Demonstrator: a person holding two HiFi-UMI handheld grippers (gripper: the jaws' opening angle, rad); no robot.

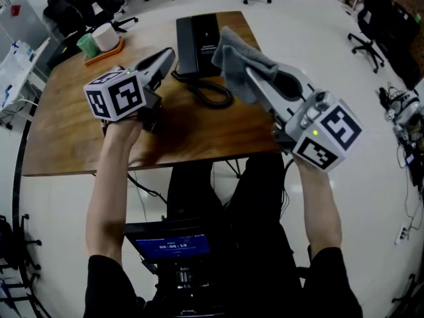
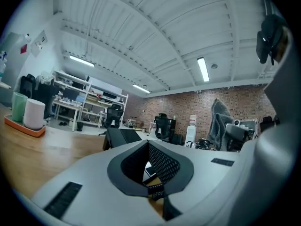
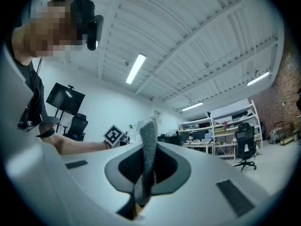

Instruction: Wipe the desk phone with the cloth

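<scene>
1. Closest to the head camera is a little blue-lit screen [image 1: 173,245] down at the person's lap, with both forearms reaching out past it to the wooden desk [image 1: 79,138].
2. On to the desk phone [image 1: 197,42]. It sits at the far edge of the desk, roughly in the middle, with its coiled cord [image 1: 211,93] looping out toward the near side. The right gripper [image 1: 246,78] is up over the phone's right side with the cloth [image 1: 238,61] bunched at its tip. From above, the cloth overlaps the phone's right edge, but I honestly can't tell whether it touches.
3. The left gripper [image 1: 165,57] is on the other side, jaw tips just beside the phone's left edge.
4. Looks-wise, the phone is a flat black plastic slab and the cord is glossy black curls. The cloth is grey and soft, kind of fleecy and crumpled. Both grippers are smooth light-grey shells with dark textured pads, each carrying a white cube with black square markers. The desk is warm brown woodgrain.
5. In the right gripper view the jaws are closed on the cloth [image 3: 146,159], pinching a fold that sticks up between the pads.
6. In the left gripper view the jaws are together with nothing in them, and the phone [image 2: 120,138] shows just ahead.
7. Off at the far left corner there's an orange tray [image 1: 99,53] with a green cup and a white one.
</scene>
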